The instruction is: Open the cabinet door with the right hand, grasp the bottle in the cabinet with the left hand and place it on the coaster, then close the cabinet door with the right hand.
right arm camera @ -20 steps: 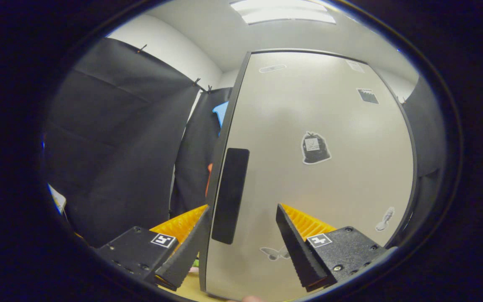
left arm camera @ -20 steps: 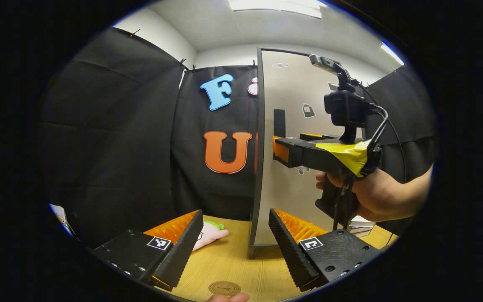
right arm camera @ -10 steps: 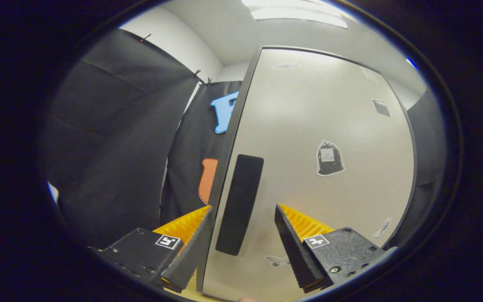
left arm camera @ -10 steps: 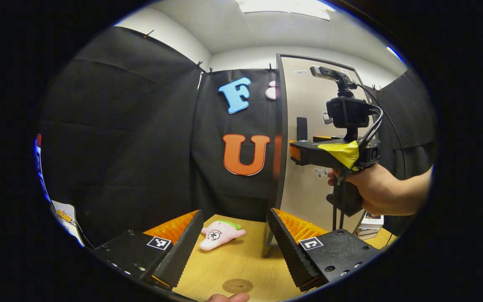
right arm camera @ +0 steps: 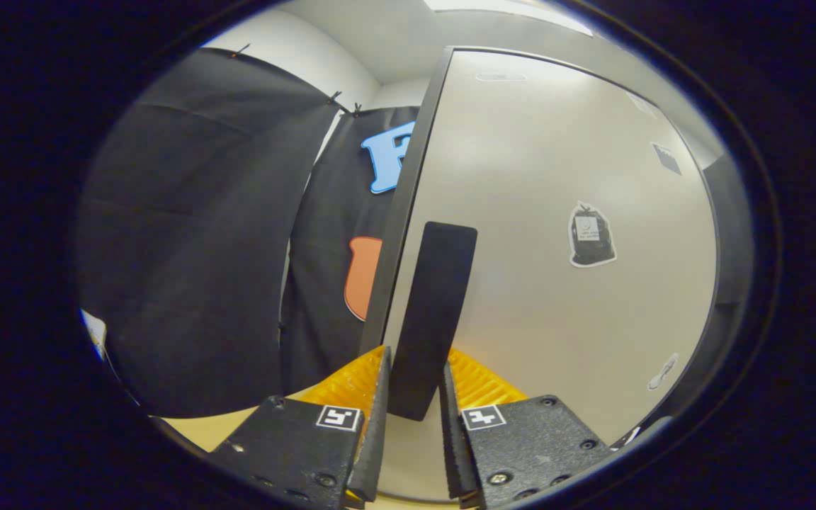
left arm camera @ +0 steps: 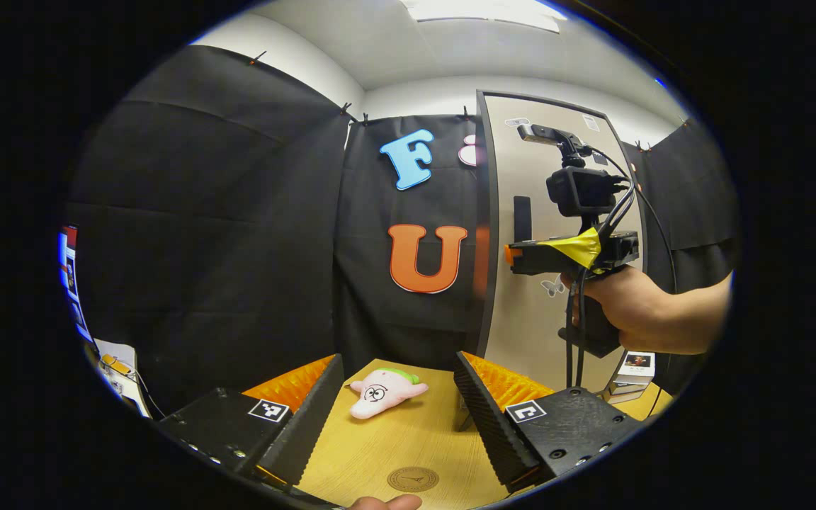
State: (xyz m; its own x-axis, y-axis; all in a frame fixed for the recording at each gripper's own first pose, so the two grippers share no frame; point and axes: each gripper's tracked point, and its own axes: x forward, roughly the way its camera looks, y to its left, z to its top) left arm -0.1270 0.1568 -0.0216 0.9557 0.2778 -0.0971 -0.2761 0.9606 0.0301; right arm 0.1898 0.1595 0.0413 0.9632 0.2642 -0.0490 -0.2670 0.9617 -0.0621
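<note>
A tall pale-grey cabinet door (right arm camera: 557, 212) with a dark frame stands in front of me, hiding the cabinet's inside. My right gripper (right arm camera: 414, 407) is shut on the door's black vertical handle (right arm camera: 433, 304), one finger pressing each side of its lower end. In the left gripper view the right gripper (left arm camera: 511, 256), held by a hand (left arm camera: 627, 319), reaches the handle (left arm camera: 522, 218) on the door (left arm camera: 542, 319). My left gripper (left arm camera: 397, 414) hangs open over the wooden table (left arm camera: 408, 439), holding nothing. A round brown coaster (left arm camera: 413, 479) lies just before it.
A pink plush toy (left arm camera: 383, 389) lies on the table beyond the left fingers. Small stacked boxes (left arm camera: 633, 370) sit at the door's lower right. Stickers (right arm camera: 590, 235) dot the door. Black cloth walls close in the left and back.
The right gripper moved forward around the handle and its fingers closed on it. The left gripper view shifted, bringing the toy and coaster further into sight; the left gripper stayed open.
</note>
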